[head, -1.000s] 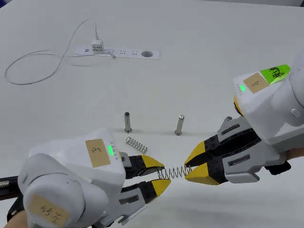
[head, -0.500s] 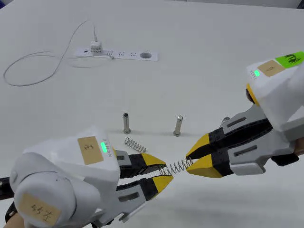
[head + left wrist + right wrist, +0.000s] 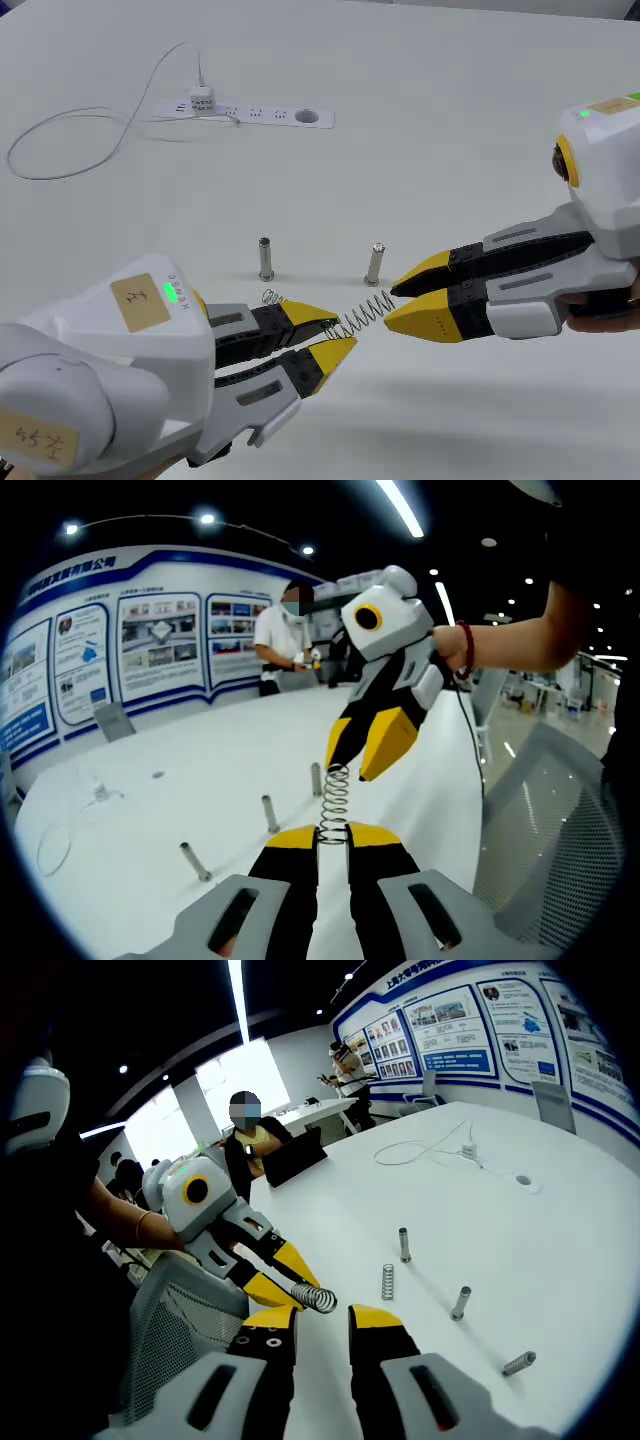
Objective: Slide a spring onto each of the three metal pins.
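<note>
**Head view.** Left gripper [image 3: 325, 335] at lower left, yellow-tipped, pinched shut on 1 end of a spring [image 3: 362, 312]. Right gripper [image 3: 395, 297] at right, pointing left, closed on the other end. Spring stretched in the air between the 2 pairs of tips, slanting up toward the right gripper, clear of the white table [image 3: 450, 120]. Beyond it, 2 metal pins upright on the table and well apart: left pin [image 3: 265, 258] and right pin [image 3: 375, 263], the latter just behind the right gripper's tips. Second spring [image 3: 272, 296] flat on the table just in front of the left pin, partly hidden by the left gripper. Far back at left, a power strip [image 3: 250, 113] with a white plug [image 3: 202, 97] seated in it.

**Left gripper view.** Spring rising from between this gripper's own yellow tips, themselves nearly touching, up to the tips of the right gripper above. 3 pins on the table at left of the spring.

**Right gripper view.** Narrow gap between this gripper's own tips, with the spring's end coil seen end-on at that gap. Left gripper beyond, holding the far end. Second spring on the table near the left pin. Third pin [image 3: 518, 1363] lying on its side, apart from the 2 upright ones. Seated person [image 3: 262, 1135] and laptop [image 3: 295, 1160] at the table's far edge.
</note>
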A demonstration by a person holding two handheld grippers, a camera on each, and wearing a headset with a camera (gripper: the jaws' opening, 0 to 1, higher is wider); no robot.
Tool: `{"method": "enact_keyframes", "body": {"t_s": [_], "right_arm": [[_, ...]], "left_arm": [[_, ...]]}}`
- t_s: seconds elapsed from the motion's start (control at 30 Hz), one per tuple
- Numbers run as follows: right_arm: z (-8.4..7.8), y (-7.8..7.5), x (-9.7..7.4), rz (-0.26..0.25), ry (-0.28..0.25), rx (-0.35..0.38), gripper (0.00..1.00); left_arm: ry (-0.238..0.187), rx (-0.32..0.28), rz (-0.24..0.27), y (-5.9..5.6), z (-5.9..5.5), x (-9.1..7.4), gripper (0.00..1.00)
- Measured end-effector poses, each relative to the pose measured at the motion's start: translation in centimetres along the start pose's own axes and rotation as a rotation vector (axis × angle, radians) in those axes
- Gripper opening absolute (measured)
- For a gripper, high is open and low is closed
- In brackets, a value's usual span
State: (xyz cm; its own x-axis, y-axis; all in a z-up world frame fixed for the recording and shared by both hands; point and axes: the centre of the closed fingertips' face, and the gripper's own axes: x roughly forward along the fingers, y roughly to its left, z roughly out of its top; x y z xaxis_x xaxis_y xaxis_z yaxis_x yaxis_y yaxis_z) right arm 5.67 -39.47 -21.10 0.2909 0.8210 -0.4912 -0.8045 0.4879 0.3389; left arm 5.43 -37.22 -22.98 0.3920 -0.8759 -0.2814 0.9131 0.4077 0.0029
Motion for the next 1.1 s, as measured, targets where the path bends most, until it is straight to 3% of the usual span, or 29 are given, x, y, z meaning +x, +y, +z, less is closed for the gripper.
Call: {"method": "enact_keyframes", "body": {"t_s": [0.13, 0.33, 0.7, 0.83, 1.1], "right_arm": [[1.1, -0.3, 0.2, -0.009, -0.086, 0.098, 0.21], [1.4, -0.5, 0.4, -0.015, -0.124, 0.151, 0.21], [2.1, -0.5, 0.7, -0.008, -0.175, 0.181, 0.18], [2.6, -0.5, 0.7, -0.008, -0.201, 0.182, 0.15], [3.2, -0.4, 0.6, 0.001, -0.23, 0.18, 0.13]], "left_arm": [[-0.029, -0.051, 0.021, 0.3, 0.3, -0.1, 0.09], [-0.047, -0.076, 0.039, 0.3, 0.5, -0.1, 0.09], [-0.12, -0.193, 0.042, 0.3, 1.4, 0.2, 0.1], [-0.153, -0.262, 0.04, 0.5, 1.7, 0.1, 0.1], [-0.163, -0.304, 0.033, 0.5, 1.9, 0.2, 0.1]]}}
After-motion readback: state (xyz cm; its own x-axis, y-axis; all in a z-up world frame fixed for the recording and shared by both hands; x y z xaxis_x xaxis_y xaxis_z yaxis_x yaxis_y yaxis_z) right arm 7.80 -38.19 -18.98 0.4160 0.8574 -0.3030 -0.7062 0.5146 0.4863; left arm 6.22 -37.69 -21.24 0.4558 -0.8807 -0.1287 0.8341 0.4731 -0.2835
